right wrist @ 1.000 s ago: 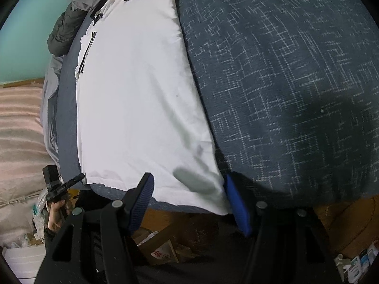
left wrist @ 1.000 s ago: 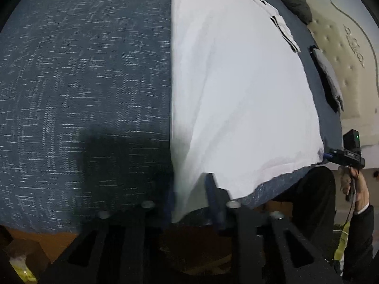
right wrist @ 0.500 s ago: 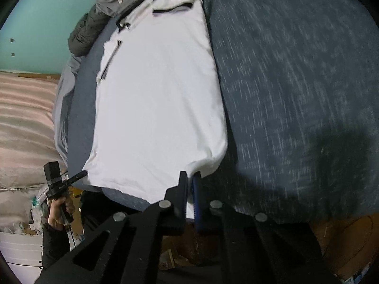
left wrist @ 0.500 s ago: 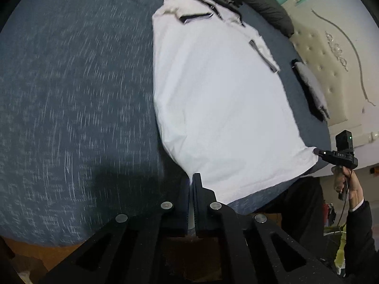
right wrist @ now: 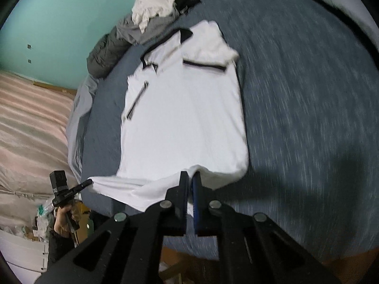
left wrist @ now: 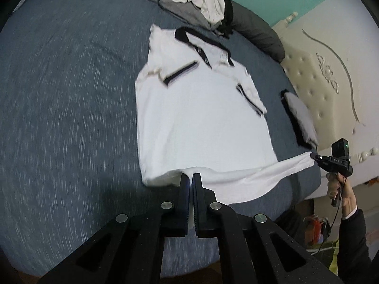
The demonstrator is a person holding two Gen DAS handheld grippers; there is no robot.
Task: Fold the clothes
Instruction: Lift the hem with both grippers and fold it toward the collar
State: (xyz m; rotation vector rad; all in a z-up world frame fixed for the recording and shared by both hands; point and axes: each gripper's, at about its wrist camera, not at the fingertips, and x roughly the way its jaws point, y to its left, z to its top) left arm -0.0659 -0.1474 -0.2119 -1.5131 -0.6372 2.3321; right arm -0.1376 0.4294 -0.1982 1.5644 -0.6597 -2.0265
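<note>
A white polo shirt with dark trim is spread flat on a blue bedspread, collar toward the far edge of the bed. Its near hem is raised off the bed at 2 corners. 1 corner is pinched between the closed jaws of the right gripper; the other is clamped by the left gripper, held by a hand past the bed's left edge. A heap of clothes is piled at the far edge.

We see a white polo shirt with black collar and sleeve trim, on a blue bedspread flecked white; behind stand a teal wall and cream headboard.
</note>
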